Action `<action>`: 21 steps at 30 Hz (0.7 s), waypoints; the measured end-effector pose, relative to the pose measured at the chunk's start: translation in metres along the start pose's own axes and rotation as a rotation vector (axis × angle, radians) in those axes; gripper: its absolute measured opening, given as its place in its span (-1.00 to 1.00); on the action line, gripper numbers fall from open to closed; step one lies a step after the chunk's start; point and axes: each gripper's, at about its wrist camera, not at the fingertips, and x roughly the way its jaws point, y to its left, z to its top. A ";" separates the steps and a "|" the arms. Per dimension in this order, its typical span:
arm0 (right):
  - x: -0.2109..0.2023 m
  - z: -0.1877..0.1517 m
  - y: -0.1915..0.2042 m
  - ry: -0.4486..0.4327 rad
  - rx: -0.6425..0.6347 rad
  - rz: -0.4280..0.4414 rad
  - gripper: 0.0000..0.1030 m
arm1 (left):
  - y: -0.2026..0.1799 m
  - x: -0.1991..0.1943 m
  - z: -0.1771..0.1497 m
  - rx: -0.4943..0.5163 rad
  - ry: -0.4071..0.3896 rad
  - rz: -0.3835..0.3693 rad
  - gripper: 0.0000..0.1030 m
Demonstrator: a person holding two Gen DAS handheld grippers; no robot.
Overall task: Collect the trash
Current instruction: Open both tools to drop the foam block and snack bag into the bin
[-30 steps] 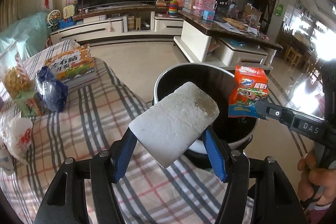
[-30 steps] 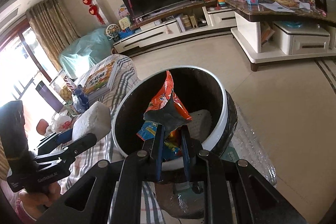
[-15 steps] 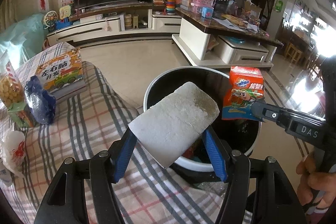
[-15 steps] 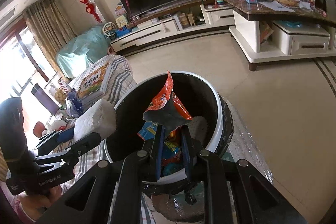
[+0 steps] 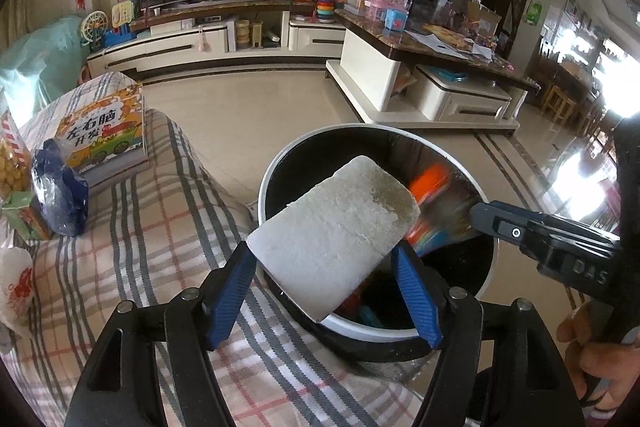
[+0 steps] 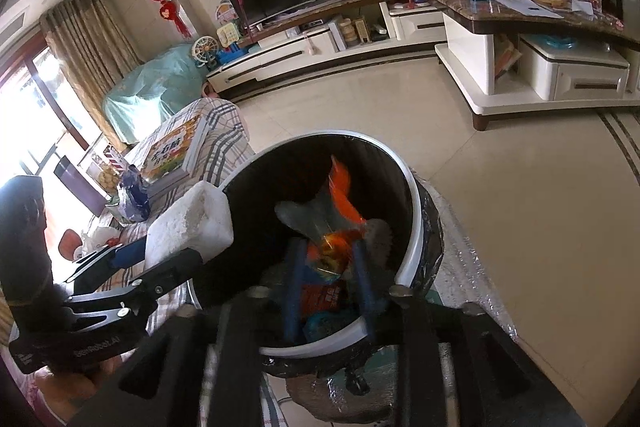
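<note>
Left wrist view: the left gripper (image 5: 324,279) has its blue jaws clamped on a white foam block (image 5: 334,235), tilted, its far end over the near rim of the trash bin (image 5: 272,167). The bin is black inside with a white rim and stands on the floor beside the desk (image 5: 160,247), which wears a plaid cloth. On the desk lie a children's book (image 5: 106,131) with large Chinese characters, not legible with confidence, a blue crumpled bag (image 5: 60,195) and a snack pack (image 5: 12,163) cut off at the left edge. The right gripper (image 5: 476,213) reaches in from the right; "DAS" reads on its body. The orange wrapper (image 5: 430,181) at its tip is smeared by motion and partly hidden behind the block.

Right wrist view: the right gripper (image 6: 328,267) is blurred; its jaws stand apart, and the orange wrapper (image 6: 340,199) sits between and above them inside the trash bin (image 6: 416,211). Whether either jaw touches it cannot be told. Other wrappers lie at the bin's bottom, printing unreadable. The foam block (image 6: 190,227) shows its thick side here, held by the left gripper (image 6: 160,259), whose body carries partly legible lettering ending "Robot.AI".
</note>
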 end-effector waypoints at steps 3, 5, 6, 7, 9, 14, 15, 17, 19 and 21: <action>-0.003 -0.001 0.002 -0.015 -0.008 -0.005 0.01 | 0.003 0.000 -0.003 -0.010 0.003 -0.001 0.37; -0.007 -0.002 0.004 -0.023 -0.012 -0.007 0.03 | 0.004 -0.001 -0.006 -0.017 0.005 0.002 0.40; -0.008 -0.002 0.004 -0.026 -0.014 -0.005 0.06 | 0.005 -0.002 -0.008 -0.020 0.005 0.000 0.42; -0.010 -0.003 0.006 -0.034 -0.017 -0.005 0.11 | 0.006 -0.003 -0.009 -0.025 0.004 -0.001 0.47; -0.013 -0.004 0.009 -0.042 -0.023 -0.006 0.20 | 0.008 -0.004 -0.012 -0.035 0.001 -0.011 0.52; -0.023 -0.008 0.011 -0.070 -0.008 -0.007 0.31 | 0.010 -0.003 -0.013 -0.050 0.002 -0.021 0.52; -0.023 -0.007 0.010 -0.072 -0.001 -0.006 0.31 | 0.009 -0.004 -0.014 -0.050 0.000 -0.021 0.52; -0.026 -0.009 0.010 -0.076 0.012 0.001 0.31 | 0.012 -0.007 -0.017 -0.050 -0.007 -0.020 0.52; -0.027 -0.011 0.011 -0.079 0.023 0.012 0.32 | 0.017 -0.011 -0.022 -0.060 -0.015 -0.021 0.52; -0.029 -0.014 0.016 -0.083 0.025 0.025 0.36 | 0.026 -0.017 -0.032 -0.084 -0.015 -0.016 0.52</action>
